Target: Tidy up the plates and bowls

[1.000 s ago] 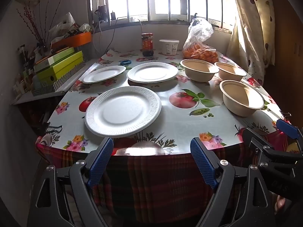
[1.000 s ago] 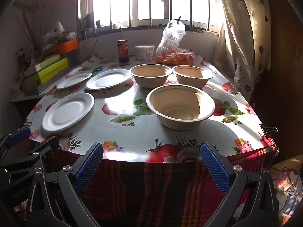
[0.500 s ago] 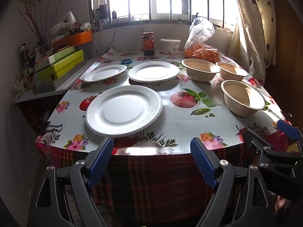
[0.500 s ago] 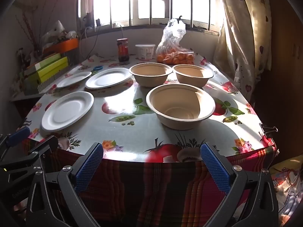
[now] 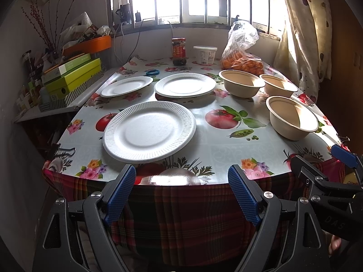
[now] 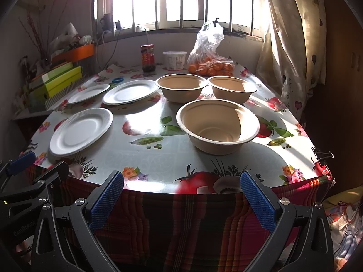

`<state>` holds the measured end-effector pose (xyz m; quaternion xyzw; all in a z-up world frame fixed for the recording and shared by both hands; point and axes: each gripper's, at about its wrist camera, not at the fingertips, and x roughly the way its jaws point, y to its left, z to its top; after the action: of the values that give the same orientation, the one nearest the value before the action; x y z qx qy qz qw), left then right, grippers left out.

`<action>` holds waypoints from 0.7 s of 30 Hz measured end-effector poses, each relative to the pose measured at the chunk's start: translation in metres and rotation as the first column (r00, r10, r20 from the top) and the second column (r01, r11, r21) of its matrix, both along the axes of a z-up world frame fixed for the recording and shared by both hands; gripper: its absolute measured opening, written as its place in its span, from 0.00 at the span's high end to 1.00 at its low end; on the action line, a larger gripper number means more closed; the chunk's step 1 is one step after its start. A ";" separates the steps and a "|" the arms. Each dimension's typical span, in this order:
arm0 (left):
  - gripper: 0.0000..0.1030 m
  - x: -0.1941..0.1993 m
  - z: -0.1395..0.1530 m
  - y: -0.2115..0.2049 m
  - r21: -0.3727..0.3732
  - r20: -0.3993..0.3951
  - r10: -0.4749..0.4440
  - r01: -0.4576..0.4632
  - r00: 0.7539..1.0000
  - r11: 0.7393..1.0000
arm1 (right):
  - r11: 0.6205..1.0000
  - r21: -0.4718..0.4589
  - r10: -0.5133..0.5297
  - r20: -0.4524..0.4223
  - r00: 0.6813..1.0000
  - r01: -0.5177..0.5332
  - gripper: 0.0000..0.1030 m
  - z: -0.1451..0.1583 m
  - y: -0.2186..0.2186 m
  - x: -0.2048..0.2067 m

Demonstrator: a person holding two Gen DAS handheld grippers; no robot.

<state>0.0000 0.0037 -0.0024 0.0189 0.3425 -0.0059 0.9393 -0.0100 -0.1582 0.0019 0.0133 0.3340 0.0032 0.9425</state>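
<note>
**Starting position: both grippers short of the table edge, nothing held**

Landmark: the near table edge (image 5: 177, 182), where the oilcloth meets the plaid skirt.

1. Left side. I hold the left gripper (image 5: 182, 191) just short of that edge, fingers spread wide with nothing between them. The near plate (image 5: 148, 131) lies flat just beyond the edge, ahead of this gripper and slightly to its left. Being round, it has no long axis; its ribbed near rim is the part facing my fingers.

2. Further back on the left. The small plate (image 5: 127, 86) and the middle plate (image 5: 185, 87) lie side by side, well beyond the edge, apart from one another and from the near plate.

3. Right side. The near bowl (image 6: 217, 125) stands upright, mouth up, a short way beyond the edge. The two far bowls, one (image 6: 181, 87) left and one (image 6: 232, 89) right, stand close together behind it.

4. Right gripper (image 6: 181, 196). I hold it just short of the edge too, fingers apart and empty. The near bowl lies straight ahead and a little to its right.

Judgement: no stacking has begun. The left gripper is nearer the plates, the right nearer the bowls. Each first reach runs forward across the edge: a low pinch on the plate rim, a higher one over the bowl wall.
</note>
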 end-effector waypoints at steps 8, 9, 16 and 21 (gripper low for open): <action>0.19 -0.001 -0.002 0.003 -0.006 -0.003 0.004 -0.004 1.000 1.000 | 1.000 -0.001 0.000 -0.004 1.000 0.000 0.00 -0.004 0.000 0.000; 0.19 -0.001 -0.002 0.003 -0.005 -0.003 0.004 -0.004 1.000 1.000 | 1.000 -0.001 0.000 -0.004 1.000 0.000 0.00 -0.005 0.000 0.000; 0.19 0.000 -0.003 0.004 -0.009 -0.007 0.004 -0.004 1.000 1.000 | 1.000 -0.002 -0.001 -0.006 1.000 0.001 0.00 -0.005 0.001 0.000; 0.19 0.000 -0.004 0.004 -0.013 -0.008 0.008 -0.008 1.000 1.000 | 1.000 -0.002 0.000 -0.007 1.000 0.000 0.00 -0.006 0.002 0.001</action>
<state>-0.0003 0.0078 -0.0063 0.0113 0.3462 -0.0045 0.9381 -0.0090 -0.1560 -0.0041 0.0123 0.3375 0.0026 0.9412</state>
